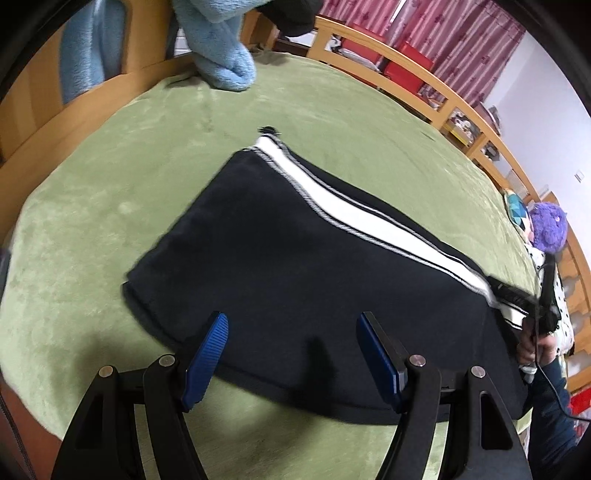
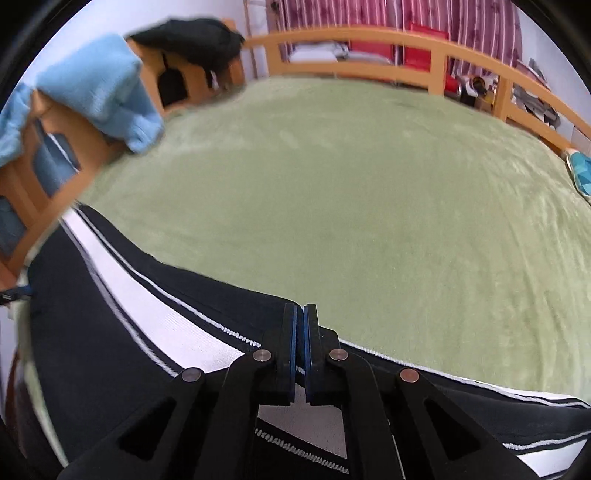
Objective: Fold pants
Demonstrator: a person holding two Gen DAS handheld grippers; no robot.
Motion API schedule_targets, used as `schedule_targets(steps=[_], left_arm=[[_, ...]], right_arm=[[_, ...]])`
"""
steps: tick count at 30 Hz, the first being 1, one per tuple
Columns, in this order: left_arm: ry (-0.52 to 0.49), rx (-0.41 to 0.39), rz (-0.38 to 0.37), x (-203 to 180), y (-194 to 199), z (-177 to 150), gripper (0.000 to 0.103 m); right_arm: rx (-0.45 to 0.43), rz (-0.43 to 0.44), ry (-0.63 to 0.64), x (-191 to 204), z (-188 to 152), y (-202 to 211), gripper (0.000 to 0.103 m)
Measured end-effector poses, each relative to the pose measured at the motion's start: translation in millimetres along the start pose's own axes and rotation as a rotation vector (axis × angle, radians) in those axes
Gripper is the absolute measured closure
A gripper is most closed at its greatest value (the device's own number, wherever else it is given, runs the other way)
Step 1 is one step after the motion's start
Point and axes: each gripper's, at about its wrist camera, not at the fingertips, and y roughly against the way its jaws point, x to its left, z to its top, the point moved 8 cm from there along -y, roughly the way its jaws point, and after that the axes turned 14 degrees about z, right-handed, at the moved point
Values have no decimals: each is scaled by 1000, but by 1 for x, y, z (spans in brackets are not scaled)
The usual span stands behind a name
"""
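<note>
Black pants (image 1: 288,258) with a white side stripe lie folded on the green bed cover (image 1: 92,221). My left gripper (image 1: 291,325) is open and empty, just above the pants' near edge. My right gripper (image 2: 300,308) has its jaws closed at the far edge of the pants (image 2: 110,332), beside the white stripe; the frames do not show whether cloth is pinched between them. The right gripper also shows in the left wrist view (image 1: 546,299), at the right end of the pants, held by a hand.
A wooden bed rail (image 1: 406,74) runs around the far side. A light blue fleece (image 1: 221,55) hangs over the rail at the back left. A purple plush toy (image 1: 548,229) sits at the right. Red curtains (image 2: 369,18) hang behind.
</note>
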Motion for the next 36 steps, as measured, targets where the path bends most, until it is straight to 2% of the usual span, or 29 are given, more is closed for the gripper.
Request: schedule_targets(steps=[1, 3, 6, 9, 11, 13, 15, 18, 20, 21, 22, 23, 25, 27, 28, 30, 32, 36], left_arm=[[11, -2, 7, 6, 2, -1, 33], [31, -5, 16, 15, 5, -5, 33], [70, -14, -2, 27, 9, -11, 33], [96, -8, -6, 38, 6, -17, 33], [119, -2, -8, 44, 0, -18, 33], [157, 1, 20, 55, -13, -14, 34], [202, -7, 30, 63, -22, -8, 34], [258, -17, 5, 66, -34, 4, 35], [290, 8, 34, 70, -48, 8, 50], [293, 0, 44, 72, -50, 9, 76], [294, -16, 33, 74, -46, 11, 87], [307, -35, 0, 77, -38, 11, 88], [284, -60, 24, 84, -24, 6, 89], [236, -34, 60, 84, -29, -4, 87], [229, 1, 74, 86, -38, -11, 80], [262, 29, 41, 89, -40, -14, 76], [278, 31, 45, 90, -30, -11, 66], [147, -48, -76, 58, 6, -2, 56]], right_arm=[[10, -1, -14, -4, -5, -8, 98], [-32, 8, -32, -4, -2, 0, 94], [-88, -12, -85, -2, 1, 26, 75], [-120, -59, -89, 5, -5, 57, 66], [-125, -73, -95, 13, -17, 75, 66], [-125, -87, -114, 19, -34, 92, 61], [-127, -108, -163, 21, -58, 107, 60], [-122, -131, -263, 18, -98, 125, 60], [-114, -153, -322, 15, -123, 134, 60], [-115, -163, -341, 17, -133, 137, 60], [-122, -168, -370, 16, -143, 141, 60], [-133, -164, -403, 15, -153, 145, 60], [-152, -157, -450, 12, -162, 151, 60], [-181, -160, -484, 10, -168, 160, 60], [-188, -158, -496, 10, -172, 162, 60], [-200, -137, -518, 11, -176, 164, 60], [-193, -129, -513, 14, -178, 163, 60], [-195, -130, -491, 18, -181, 164, 57]])
